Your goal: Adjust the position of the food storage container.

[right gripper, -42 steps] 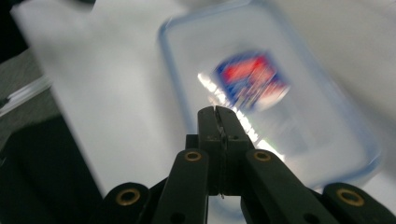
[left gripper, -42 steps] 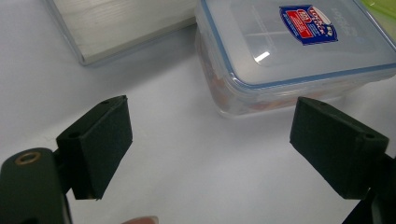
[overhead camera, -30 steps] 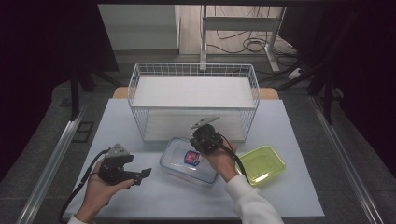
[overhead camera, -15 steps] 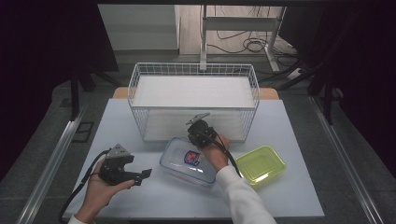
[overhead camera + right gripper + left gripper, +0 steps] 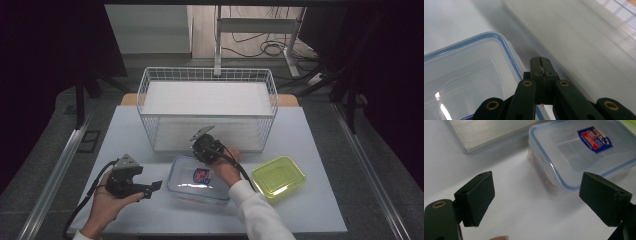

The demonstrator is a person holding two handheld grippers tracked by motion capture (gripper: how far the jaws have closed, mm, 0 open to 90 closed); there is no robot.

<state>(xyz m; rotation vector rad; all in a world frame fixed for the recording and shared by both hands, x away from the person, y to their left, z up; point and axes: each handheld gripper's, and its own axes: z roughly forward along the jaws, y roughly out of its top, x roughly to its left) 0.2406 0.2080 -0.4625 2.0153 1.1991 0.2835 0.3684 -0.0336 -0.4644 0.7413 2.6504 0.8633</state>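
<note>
The box (image 5: 199, 179) — clear, with a blue-edged lid and a red-and-blue label — lies flat on the table (image 5: 310, 210), just in front of the wire basket (image 5: 207, 107) and beside a green tray (image 5: 278, 176).

The right gripper (image 5: 199, 145) hangs over the box's far edge, close to the basket. Its jaws are pressed together with nothing between them. In the right gripper view the tips (image 5: 541, 65) sit just past the lid's blue rim (image 5: 511, 57); whether they touch it I cannot tell.

The left gripper (image 5: 150, 187) is held low to the box's left, near but apart from it, pointing at it. In the left gripper view its jaws stand wide apart and empty — the box (image 5: 579, 155) lies just beyond them.
</note>
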